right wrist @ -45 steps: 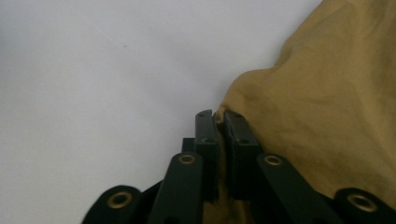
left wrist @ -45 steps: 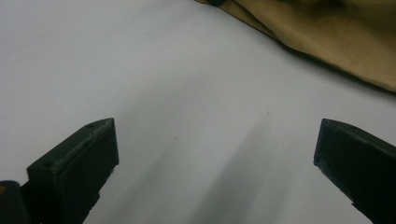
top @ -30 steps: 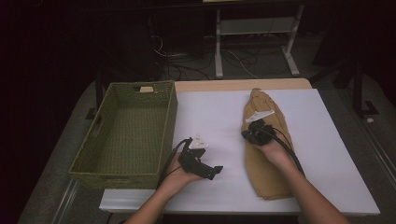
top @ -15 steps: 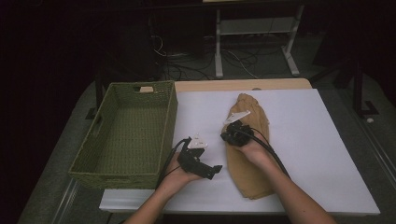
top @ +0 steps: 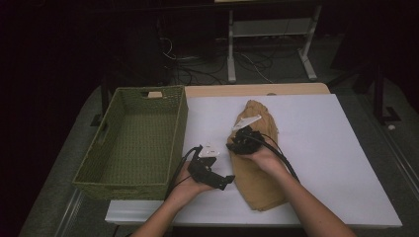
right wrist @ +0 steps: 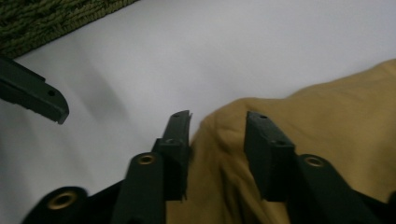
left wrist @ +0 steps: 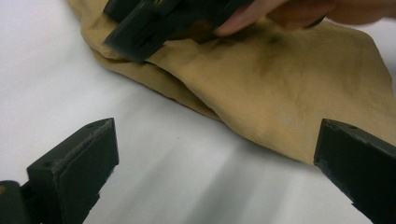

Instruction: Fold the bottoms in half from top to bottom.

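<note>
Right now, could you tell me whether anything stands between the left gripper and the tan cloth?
Nothing visible does: the left gripper has open jaws facing the tan cloth across bare white table. The right gripper sits on the cloth's edge farther along.

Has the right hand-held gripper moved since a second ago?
Yes. The right hand-held gripper slid left toward the green basket, dragging the tan cloth along; its jaws have just been opening.

A white table with a wooden far edge stands lit in a dark room. Behind it, cables lie tangled on the grey floor, beside a white metal stand.
</note>
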`<state>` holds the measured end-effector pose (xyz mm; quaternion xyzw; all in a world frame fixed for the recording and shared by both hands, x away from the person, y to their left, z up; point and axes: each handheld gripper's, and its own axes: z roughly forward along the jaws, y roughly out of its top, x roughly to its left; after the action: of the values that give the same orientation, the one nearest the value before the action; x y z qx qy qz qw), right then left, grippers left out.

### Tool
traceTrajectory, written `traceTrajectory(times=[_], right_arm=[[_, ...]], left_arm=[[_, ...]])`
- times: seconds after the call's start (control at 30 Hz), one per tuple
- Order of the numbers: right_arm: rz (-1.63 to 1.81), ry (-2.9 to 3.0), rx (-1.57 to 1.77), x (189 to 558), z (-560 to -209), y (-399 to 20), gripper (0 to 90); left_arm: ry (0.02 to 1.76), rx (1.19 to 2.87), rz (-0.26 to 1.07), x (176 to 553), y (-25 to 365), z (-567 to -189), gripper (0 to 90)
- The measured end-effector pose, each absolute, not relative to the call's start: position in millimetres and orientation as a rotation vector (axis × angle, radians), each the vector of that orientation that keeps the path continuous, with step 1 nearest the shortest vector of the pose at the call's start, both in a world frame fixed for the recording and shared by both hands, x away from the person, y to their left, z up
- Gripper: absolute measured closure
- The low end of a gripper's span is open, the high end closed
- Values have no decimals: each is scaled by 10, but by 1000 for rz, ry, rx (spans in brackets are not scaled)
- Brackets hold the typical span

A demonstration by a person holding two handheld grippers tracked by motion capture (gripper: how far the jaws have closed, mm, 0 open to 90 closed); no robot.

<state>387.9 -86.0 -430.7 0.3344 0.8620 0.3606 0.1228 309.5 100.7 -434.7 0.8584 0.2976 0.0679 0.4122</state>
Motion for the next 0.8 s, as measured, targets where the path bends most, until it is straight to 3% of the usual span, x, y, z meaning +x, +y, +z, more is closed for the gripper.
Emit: traceTrajectory(times=[0.2, 0.8], right_arm=[[1079, 2496, 1000, 3895, -4215, -1113, 545], [1032, 2363, 1161, 4096, -4149, -1852, 548]], left_arm=[[749, 2164, 171, 3103, 1003, -4356, 1], [759, 2160, 167, 3100, 1008, -4364, 1]])
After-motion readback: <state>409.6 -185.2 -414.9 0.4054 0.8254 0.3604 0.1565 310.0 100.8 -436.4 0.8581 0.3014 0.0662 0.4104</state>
